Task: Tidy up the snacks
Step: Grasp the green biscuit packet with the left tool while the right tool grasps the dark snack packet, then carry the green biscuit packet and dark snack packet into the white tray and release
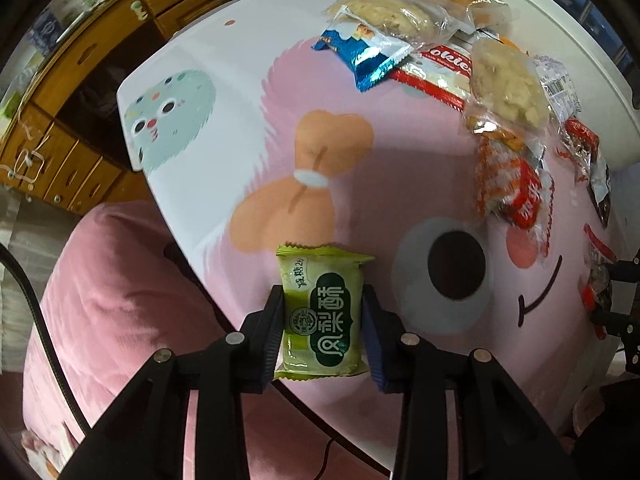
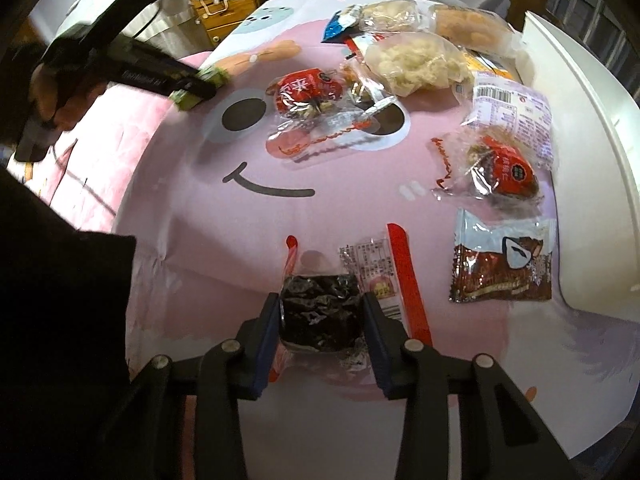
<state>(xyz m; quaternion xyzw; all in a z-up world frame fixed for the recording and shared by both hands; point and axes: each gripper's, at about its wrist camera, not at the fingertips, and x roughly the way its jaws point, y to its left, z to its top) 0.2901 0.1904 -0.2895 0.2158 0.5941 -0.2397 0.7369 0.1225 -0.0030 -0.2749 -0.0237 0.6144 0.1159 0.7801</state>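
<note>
left hand-held gripper point(image 1: 322, 312) on green snack point(image 1: 322, 312) | snack pile point(image 1: 440, 52) well apart, nothing btwn

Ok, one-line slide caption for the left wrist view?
Left gripper clamps a green snack packet above the pink cartoon tablecloth.

Our home room: wooden drawer cabinet point(image 1: 60, 148) upper left, cartoon-print cloth point(image 2: 280, 216) over our counter, pink cushion point(image 1: 120, 300) beside.

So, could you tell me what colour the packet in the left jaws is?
Green packet, with a darker green label; the left wrist view shows it best.
</note>
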